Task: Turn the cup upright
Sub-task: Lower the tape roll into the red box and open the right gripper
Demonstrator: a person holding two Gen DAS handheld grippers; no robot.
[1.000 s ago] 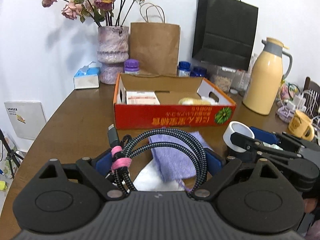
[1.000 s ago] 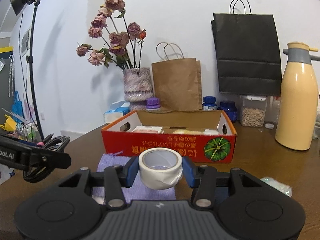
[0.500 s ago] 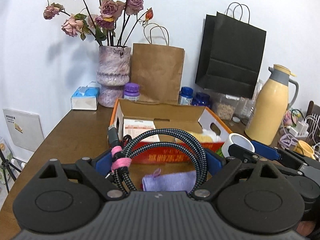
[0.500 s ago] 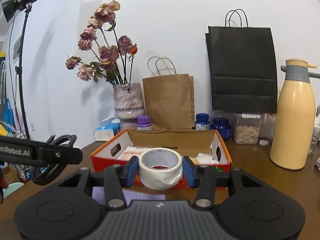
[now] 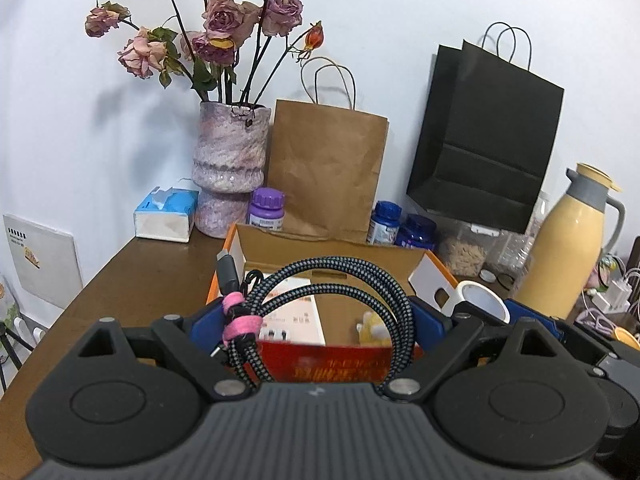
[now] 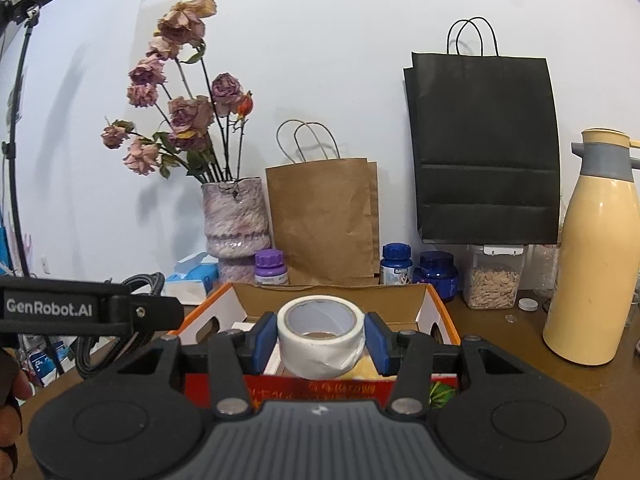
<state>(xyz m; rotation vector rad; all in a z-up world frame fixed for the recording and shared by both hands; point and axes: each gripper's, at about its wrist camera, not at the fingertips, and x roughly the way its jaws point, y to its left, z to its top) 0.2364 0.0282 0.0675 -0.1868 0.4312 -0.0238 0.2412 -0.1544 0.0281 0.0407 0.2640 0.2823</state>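
Black braided cable (image 5: pixel 340 270), 1 coil with a pink strap, is clamped between the left gripper (image 5: pixel 320 316) fingers (image 5: pixel 202 322). White tape (image 6: pixel 320 344), 1 roll, is gripped by the right gripper (image 6: pixel 322 334) fingers (image 6: pixel 266 336), hole facing the camera. Both loads sit in the air above the near wall of the box (image 6: pixel 430 300).

Count on the table (image 5: pixel 132 276): 1 open orange-red box, 1 vase (image 5: pixel 230 168) of dried roses, 2 paper bags (brown (image 5: pixel 324 168), black (image 5: pixel 492 136)), 3 bottles (1 purple-capped (image 5: pixel 267 210), 2 blue (image 5: pixel 386 222)), 1 tissue box (image 5: pixel 166 216), 1 jar (image 6: pixel 494 280) of seeds, 1 cream flask (image 6: pixel 596 264).

Left view only: cup (image 5: pixel 626 336), just a yellow sliver at the right edge, behind the right gripper and in front of the flask; can't tell if it's upright. Also a white panel (image 5: pixel 38 260) on the wall and chargers with cables (image 5: pixel 612 292) far right.

Right view only: light stand (image 6: pixel 18 92) at far left, white cap (image 6: pixel 528 304) on the table by the jar, part of a hand (image 6: pixel 16 392) on the left gripper.

Blocking: cable coil hides most of the box interior; tape roll does the same in the right view.
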